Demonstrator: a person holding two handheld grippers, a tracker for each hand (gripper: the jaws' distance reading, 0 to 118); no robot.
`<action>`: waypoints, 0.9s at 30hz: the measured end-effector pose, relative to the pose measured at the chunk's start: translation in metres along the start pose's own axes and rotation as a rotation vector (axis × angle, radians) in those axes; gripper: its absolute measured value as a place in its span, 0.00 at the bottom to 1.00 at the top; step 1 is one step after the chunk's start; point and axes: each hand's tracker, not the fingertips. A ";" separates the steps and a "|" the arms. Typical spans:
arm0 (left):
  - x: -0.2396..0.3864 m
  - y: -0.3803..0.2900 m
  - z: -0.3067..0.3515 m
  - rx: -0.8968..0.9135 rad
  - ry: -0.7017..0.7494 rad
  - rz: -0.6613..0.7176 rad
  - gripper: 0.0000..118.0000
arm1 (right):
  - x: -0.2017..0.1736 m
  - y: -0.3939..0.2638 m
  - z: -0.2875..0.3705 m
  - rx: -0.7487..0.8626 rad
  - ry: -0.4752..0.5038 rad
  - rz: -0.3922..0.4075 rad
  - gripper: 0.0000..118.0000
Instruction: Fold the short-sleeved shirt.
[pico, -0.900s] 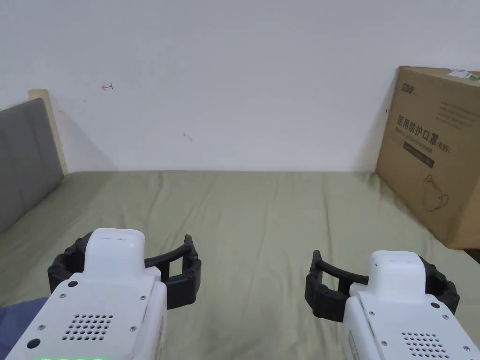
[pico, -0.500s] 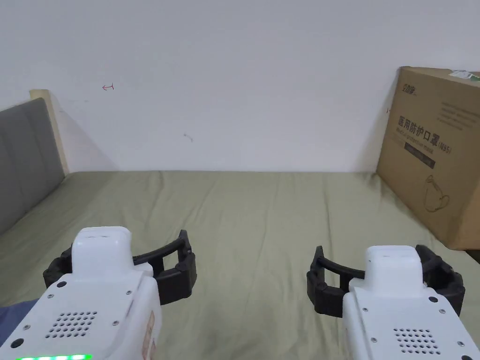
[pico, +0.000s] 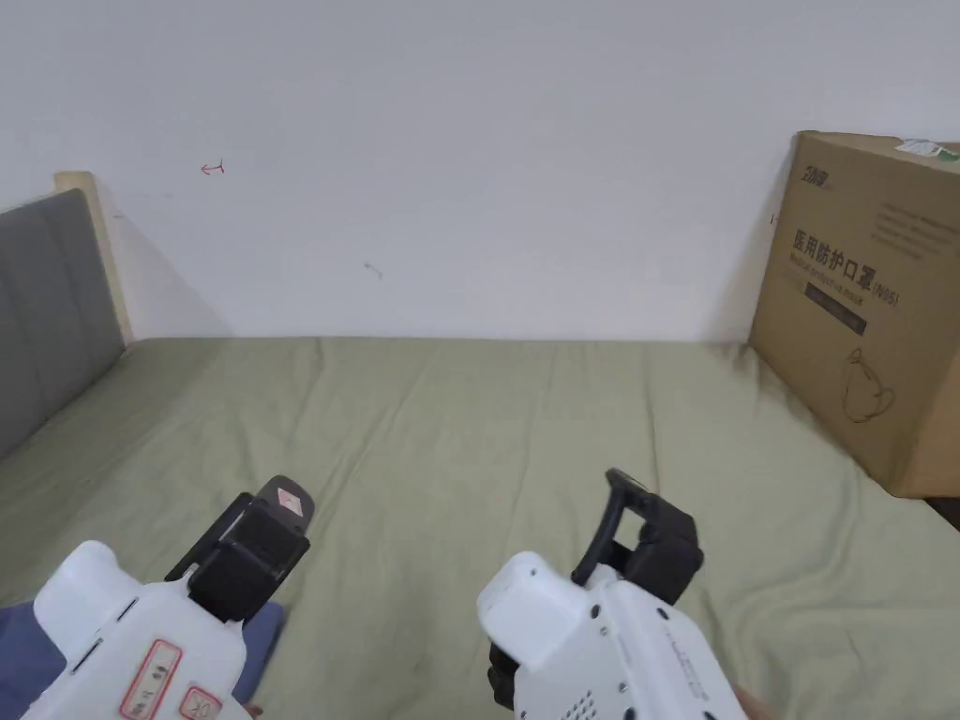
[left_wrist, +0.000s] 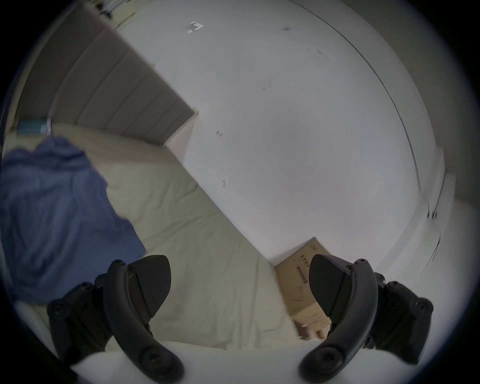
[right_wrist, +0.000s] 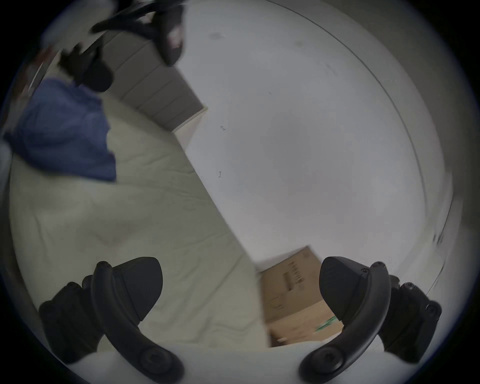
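The left hand-held gripper (left_wrist: 239, 288) has its jaws spread wide with nothing between them; in its own view they frame bare bed sheet and a cardboard box. From the head view it sits low on the left, rolled onto its side above the bed. The right hand-held gripper (right_wrist: 240, 288) is likewise wide open and holds nothing. In the head view it hangs low at centre-right, also tilted, above the sheet.

The blue shirt (left_wrist: 52, 215) lies crumpled on the bed (pico: 487, 422) at the person's left, just beside the left hand-held gripper, touched by neither tool. In the head view a little of it shows at the lower left edge. The olive-green sheet is lightly wrinkled. A grey padded headboard (pico: 42, 309) stands at the left, a white wall (pico: 469, 141) runs behind the bed, and the cardboard box (pico: 872, 309) stands on the bed at the right against the wall.
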 end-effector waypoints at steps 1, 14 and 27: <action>0.010 0.003 0.001 0.014 0.012 -0.110 0.93 | 0.010 0.000 -0.001 -0.013 0.016 -0.164 1.00; 0.071 -0.025 0.003 0.068 0.066 -0.840 0.94 | 0.048 -0.045 0.017 -0.053 -0.172 -0.823 1.00; 0.062 0.003 0.006 0.019 0.059 -0.712 0.69 | 0.072 -0.039 0.024 -0.008 -0.203 -0.871 0.91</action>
